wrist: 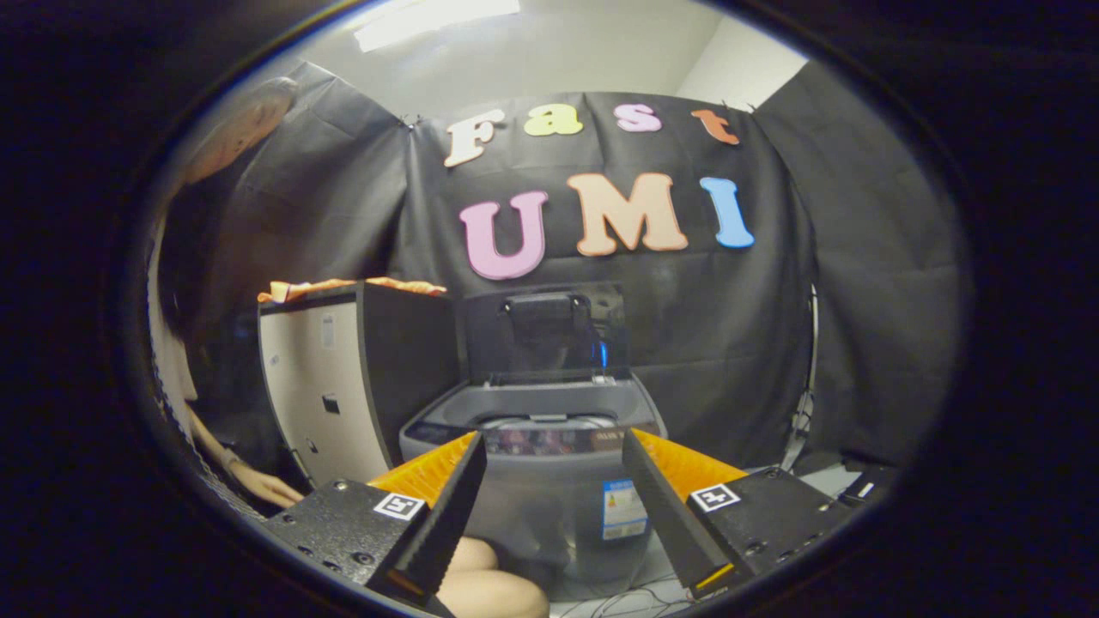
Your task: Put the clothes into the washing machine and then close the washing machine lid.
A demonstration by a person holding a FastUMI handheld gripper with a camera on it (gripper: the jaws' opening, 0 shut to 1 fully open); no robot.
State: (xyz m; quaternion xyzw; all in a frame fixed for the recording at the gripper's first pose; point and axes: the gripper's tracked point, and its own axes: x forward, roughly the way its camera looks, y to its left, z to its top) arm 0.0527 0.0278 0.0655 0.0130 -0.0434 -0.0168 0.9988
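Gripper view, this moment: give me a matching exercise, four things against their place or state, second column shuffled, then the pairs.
1. washing machine
2. lid
3. orange cloth
4. gripper

A. on top of the cabinet
B. raised upright
C. fingers apart, holding nothing
D. ahead, beyond the fingers

Pairs: 1-D, 2-B, 3-A, 4-C

We see the floor (pixel 824 481) carrying a grey washing machine (pixel 549 489) that stands upright, its lid (pixel 541 330) tipped up at the back. Just beside it, on the same floor, stands a cabinet (pixel 343 386) with a pale side panel, and orange clothes (pixel 352 287) lie flat across its top. A few thin cables (pixel 618 601) trail on the floor by the washer's base.
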